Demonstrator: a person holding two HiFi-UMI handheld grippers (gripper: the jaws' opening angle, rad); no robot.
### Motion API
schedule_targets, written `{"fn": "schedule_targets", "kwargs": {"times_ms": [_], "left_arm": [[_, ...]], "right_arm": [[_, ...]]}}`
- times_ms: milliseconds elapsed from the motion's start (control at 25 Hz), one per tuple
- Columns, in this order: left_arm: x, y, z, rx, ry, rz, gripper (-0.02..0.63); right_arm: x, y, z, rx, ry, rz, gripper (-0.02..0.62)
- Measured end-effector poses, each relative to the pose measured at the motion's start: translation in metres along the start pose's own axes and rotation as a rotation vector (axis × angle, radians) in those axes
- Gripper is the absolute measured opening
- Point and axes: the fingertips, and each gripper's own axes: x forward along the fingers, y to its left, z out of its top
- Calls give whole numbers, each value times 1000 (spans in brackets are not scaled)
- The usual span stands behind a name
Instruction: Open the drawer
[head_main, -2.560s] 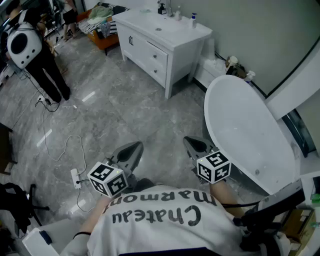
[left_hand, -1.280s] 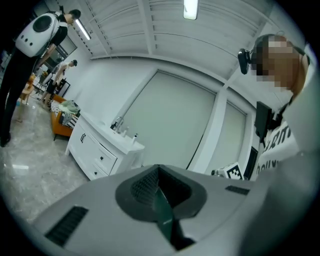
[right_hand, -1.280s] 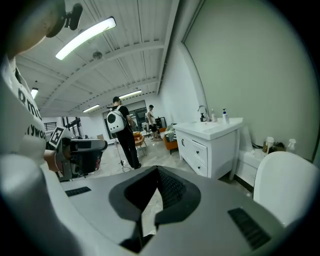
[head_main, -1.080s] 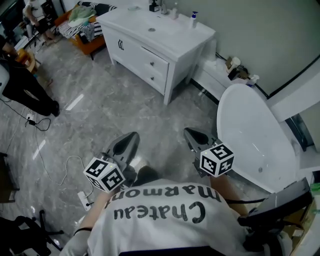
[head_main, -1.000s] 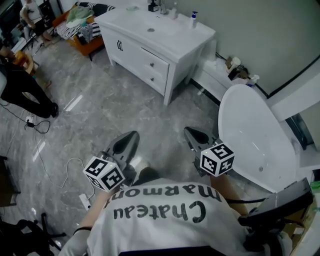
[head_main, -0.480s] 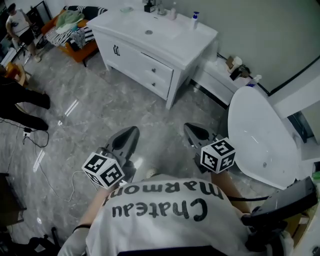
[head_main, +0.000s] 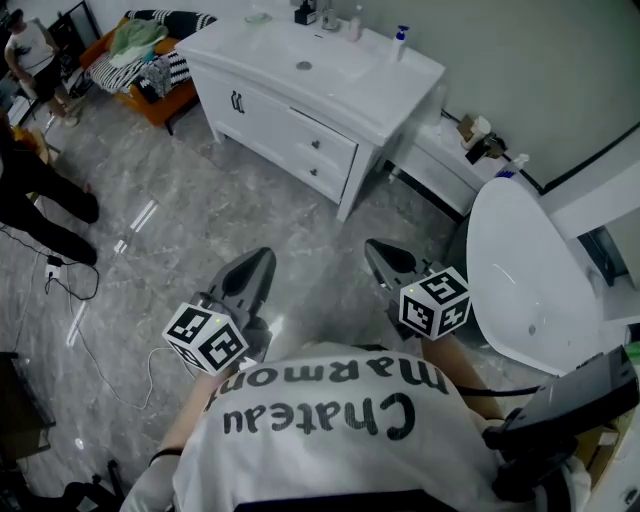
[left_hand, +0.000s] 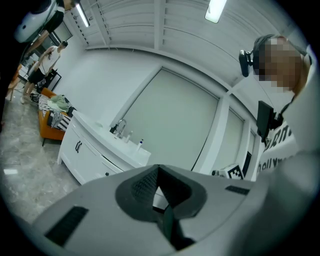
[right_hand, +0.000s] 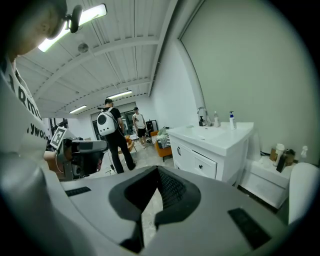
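Note:
A white vanity (head_main: 300, 95) with a sink stands across the marble floor. Its two knobbed drawers (head_main: 325, 152) are both closed, one above the other, right of a pair of doors. Neither gripper touches the vanity. My left gripper (head_main: 260, 262) and right gripper (head_main: 376, 250) are held side by side over the floor, well short of it, pointing toward it. The left gripper (left_hand: 159, 171) has its jaws together and empty, with the vanity (left_hand: 87, 150) beyond. The right gripper (right_hand: 157, 171) is shut and empty too, with the upper drawer (right_hand: 202, 165) ahead on its right.
A white bathtub (head_main: 530, 290) lies to the right. A low white ledge (head_main: 450, 165) with bottles sits between tub and vanity. A person (head_main: 40, 200) stands at the left by floor cables (head_main: 60, 285). An orange seat (head_main: 140, 60) with clothes is beyond the vanity.
Both grippers have been carried forward across the floor, so the vanity looks nearer and the person at the left has slid toward the edge. The jaws look the same.

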Motion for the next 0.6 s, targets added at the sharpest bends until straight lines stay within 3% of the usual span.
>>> {"fn": "schedule_targets", "kwargs": {"times_ms": [400, 600], "left_arm": [[-9, 5, 6, -7, -31, 31, 8], [-10, 11, -2, 78, 4, 66, 8]], "right_arm": [[23, 7, 7, -37, 29, 46, 5], [39, -8, 12, -47, 18, 42, 5]]}}
